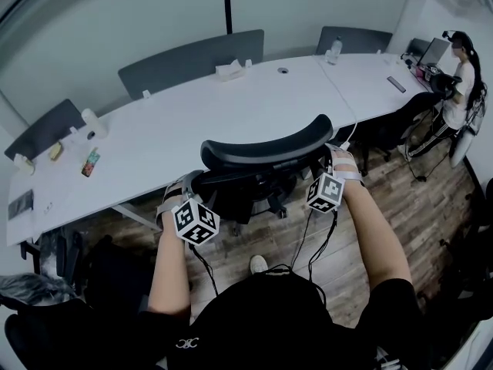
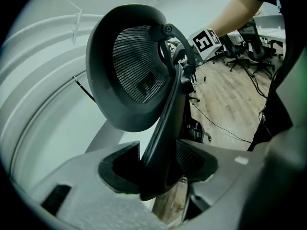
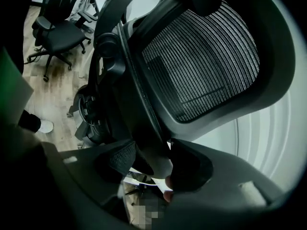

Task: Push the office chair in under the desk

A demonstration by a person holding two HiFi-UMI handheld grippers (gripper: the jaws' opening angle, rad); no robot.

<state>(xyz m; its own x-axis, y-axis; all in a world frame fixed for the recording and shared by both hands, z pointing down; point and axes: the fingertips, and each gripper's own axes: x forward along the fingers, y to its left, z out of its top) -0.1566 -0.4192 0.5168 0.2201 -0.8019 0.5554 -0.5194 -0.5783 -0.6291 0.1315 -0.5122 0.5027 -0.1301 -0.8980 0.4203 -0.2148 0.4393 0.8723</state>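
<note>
Wood-plank floor (image 1: 400, 199) runs beside a long white desk (image 1: 231, 106). The black mesh-backed office chair (image 1: 266, 149) stands at the desk's near edge, its backrest toward the person. The left gripper (image 2: 160, 171) is clamped on the backrest's left frame edge, and the right gripper (image 3: 151, 164) grips the right edge (jaws fairly wide, pads pressing the rim).

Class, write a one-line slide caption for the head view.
From above: left gripper and right gripper each clamp the office chair by its back, facing the white desk.
</note>
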